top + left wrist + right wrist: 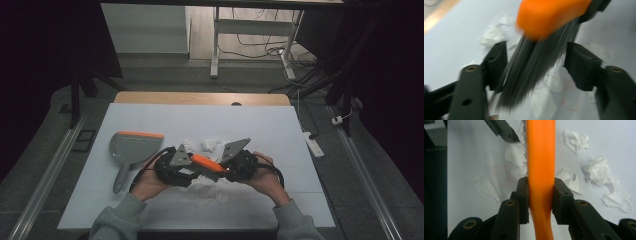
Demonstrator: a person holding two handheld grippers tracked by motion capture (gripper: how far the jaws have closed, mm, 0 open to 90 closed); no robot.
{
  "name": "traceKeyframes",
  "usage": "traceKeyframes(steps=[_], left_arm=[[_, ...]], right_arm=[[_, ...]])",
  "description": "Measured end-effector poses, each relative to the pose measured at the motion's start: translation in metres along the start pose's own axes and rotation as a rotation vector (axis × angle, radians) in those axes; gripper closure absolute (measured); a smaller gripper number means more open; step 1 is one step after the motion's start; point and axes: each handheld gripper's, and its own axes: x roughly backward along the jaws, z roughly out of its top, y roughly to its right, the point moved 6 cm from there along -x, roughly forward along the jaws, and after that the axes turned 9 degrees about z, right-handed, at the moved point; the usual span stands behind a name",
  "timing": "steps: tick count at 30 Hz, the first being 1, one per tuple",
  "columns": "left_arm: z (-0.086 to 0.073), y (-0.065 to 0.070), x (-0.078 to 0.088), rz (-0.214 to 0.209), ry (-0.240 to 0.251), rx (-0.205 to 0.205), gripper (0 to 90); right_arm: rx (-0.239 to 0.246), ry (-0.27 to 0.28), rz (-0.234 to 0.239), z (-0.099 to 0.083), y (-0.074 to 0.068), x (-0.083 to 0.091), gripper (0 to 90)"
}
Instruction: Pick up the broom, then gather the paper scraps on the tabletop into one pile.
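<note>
Right now your right gripper (541, 200) is clamping the orange brush (541, 157); its bristles (531, 70) are hanging between your left gripper's (535, 67) parted jaws. No readable writing.

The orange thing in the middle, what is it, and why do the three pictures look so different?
It is a small brush with an orange handle and dark bristles. A person sits at a white table and holds a gripper in each hand, a tool with two black jaws that pinch.

The high view looks down from above the table. The other two pictures come from little cameras riding on the grippers, so they look very close up.

The right gripper pinches the brush's handle. The left gripper is open, with the bristles hanging between its jaws.

On the table lie crumpled white paper scraps and a grey dustpan with an orange edge. It looks like sweeping-up work.
</note>
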Motion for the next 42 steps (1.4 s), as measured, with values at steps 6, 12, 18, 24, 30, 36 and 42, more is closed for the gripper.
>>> traceKeyframes(steps=[6, 12, 18, 24, 30, 36, 42], left_arm=[[-0.025, -0.018, 0.029, 0.089, 0.025, 0.089, 31.1], [-0.058, -0.039, 0.042, 0.153, -0.009, 0.234, 30.9], [-0.084, -0.045, 0.043, 0.179, -0.052, 0.284, 29.7], [-0.102, -0.046, 0.048, 0.203, -0.056, 0.332, 28.7], [-0.116, -0.049, 0.049, 0.203, -0.075, 0.359, 28.5], [-0.120, -0.053, 0.048, 0.213, -0.064, 0.399, 26.5], [-0.120, -0.053, 0.046, 0.207, -0.069, 0.388, 25.6]], right_arm=[[-0.060, 0.090, -0.025, -0.003, 0.010, 0.015, 70.2], [-0.125, 0.142, -0.098, -0.009, 0.023, 0.032, 70.1], [-0.212, 0.174, -0.177, -0.020, 0.037, 0.049, 70.1], [-0.291, 0.185, -0.231, -0.035, 0.050, 0.060, 70.1], [-0.339, 0.178, -0.265, -0.046, 0.060, 0.066, 70.1], [-0.409, 0.144, -0.328, -0.059, 0.070, 0.071, 70.1], [-0.474, 0.096, -0.410, -0.074, 0.081, 0.081, 70.1]])
